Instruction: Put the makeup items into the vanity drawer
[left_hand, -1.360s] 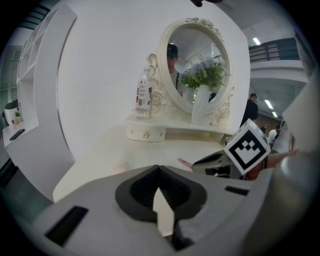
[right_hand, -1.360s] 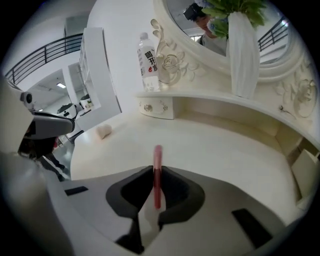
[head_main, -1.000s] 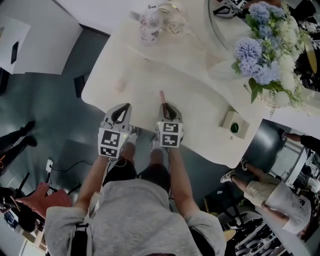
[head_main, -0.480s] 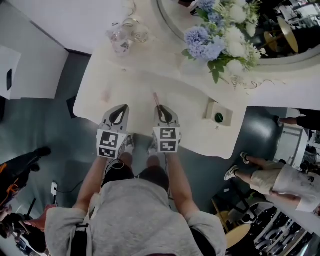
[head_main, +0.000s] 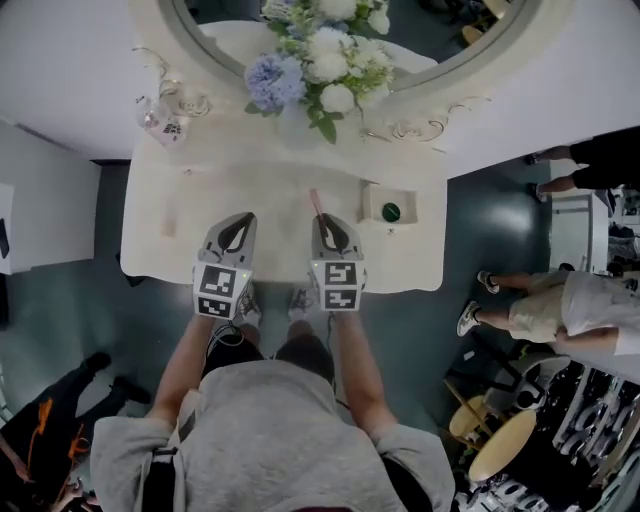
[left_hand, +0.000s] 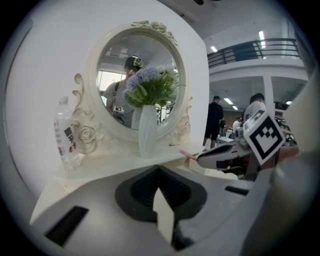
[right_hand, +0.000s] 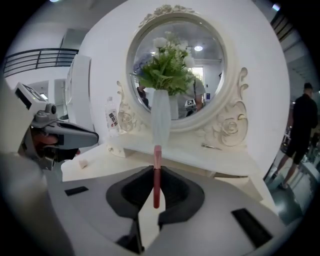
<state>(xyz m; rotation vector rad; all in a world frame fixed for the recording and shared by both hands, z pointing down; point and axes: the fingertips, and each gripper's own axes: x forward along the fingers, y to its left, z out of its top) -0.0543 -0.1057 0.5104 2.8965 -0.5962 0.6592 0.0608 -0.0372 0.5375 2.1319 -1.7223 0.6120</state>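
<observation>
The right gripper (right_hand: 156, 187) pinches a pink makeup stick (right_hand: 157, 162), its long axis pointing far, toward the vanity (head_main: 200, 190). The left gripper (left_hand: 161, 210), jaws pressed together, is empty.

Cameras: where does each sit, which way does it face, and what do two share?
Head view: on the head, steeply down at the vanity table; torso, forearms, left gripper, right gripper.
Left gripper view: on it, facing the mirror; own shut, empty jaws.
Right gripper view: on it, facing the mirror; jaws gripping a pink makeup stick.
Shared: both gripper views show the vase.
</observation>
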